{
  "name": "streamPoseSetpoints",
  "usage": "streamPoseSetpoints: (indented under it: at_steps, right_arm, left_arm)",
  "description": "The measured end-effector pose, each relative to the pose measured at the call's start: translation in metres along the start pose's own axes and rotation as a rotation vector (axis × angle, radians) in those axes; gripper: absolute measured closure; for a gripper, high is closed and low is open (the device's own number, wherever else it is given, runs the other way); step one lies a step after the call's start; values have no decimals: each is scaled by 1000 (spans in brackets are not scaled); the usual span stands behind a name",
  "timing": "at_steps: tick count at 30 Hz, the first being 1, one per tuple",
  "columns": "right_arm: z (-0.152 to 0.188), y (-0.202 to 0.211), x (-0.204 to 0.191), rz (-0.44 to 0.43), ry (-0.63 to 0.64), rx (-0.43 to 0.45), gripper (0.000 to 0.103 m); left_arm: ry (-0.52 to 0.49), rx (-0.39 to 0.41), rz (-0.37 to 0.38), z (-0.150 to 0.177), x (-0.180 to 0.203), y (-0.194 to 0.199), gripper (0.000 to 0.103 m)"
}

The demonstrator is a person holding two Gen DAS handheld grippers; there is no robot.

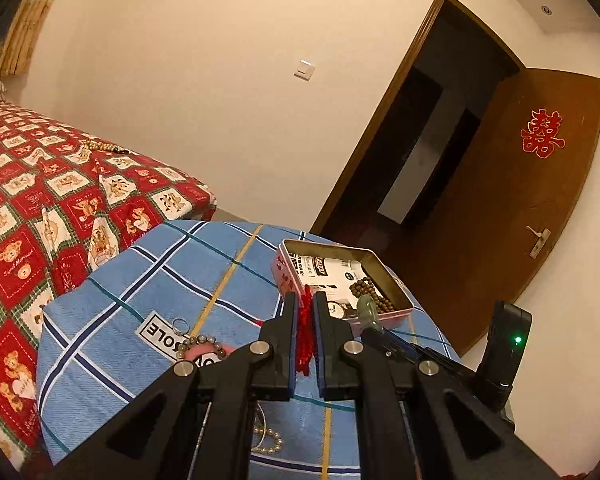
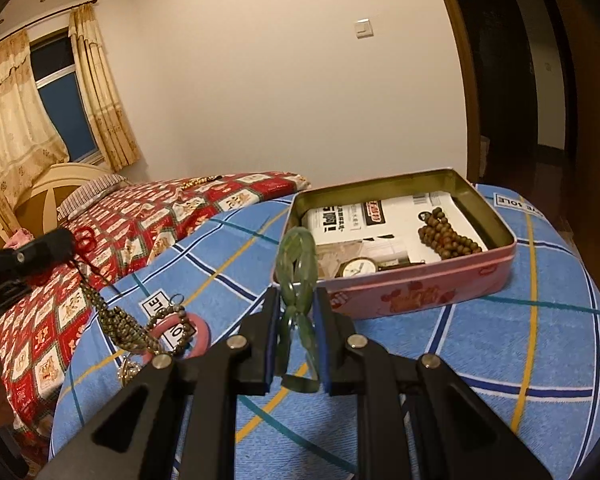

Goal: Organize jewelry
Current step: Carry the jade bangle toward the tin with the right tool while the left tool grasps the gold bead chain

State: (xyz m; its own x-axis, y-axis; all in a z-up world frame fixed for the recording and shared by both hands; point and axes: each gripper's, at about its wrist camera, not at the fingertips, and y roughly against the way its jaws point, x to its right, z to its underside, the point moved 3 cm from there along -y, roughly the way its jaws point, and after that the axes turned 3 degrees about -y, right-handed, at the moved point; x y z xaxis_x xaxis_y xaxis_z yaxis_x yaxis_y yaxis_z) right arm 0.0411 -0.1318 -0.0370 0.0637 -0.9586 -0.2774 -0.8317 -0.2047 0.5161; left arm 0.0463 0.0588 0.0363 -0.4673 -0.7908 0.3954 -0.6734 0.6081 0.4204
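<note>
The left gripper point(image 1: 306, 312) clamps a red cord point(image 1: 305, 336); the right gripper point(image 2: 297, 312) clamps a green bangle point(image 2: 298, 276) just before the tin point(image 2: 420, 296), which holds brown beads point(image 2: 446, 236) and a watch point(image 2: 358, 268).

open pink metal tin point(image 2: 420, 294): 1 | brown wooden bead strand in the tin point(image 2: 448, 236): 1 | round-faced watch in the tin point(image 2: 358, 268): 1 | green jade bangle point(image 2: 298, 264): 1 | pink ring bangle point(image 2: 202, 334): 1 | small silver ring point(image 1: 180, 324): 1
</note>
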Motion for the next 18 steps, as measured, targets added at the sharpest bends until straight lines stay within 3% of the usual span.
streamPoseSetpoints:
  at_steps: [3,11,14,16,18]
  right_arm:
    - [-1,1,1,-1,-4,4,83]
    - [-1,2,3,0,-13,3,83]
    - [-2,3,4,0,-14,4,83]
    - [-2,2,4,2,-14,4,83]
    - [-2,2,4,2,-14,2,83]
  left_arm:
    - [11,-26,21,3,0,-6,97]
    - [-36,-110,-20,16,3,-22,93]
    - [-51,-117,-40,17,2,-21,76]
    - [-45,-108,-52,17,-1,-18,57]
    - [-44,-106,-64,18,-5,-18,55]
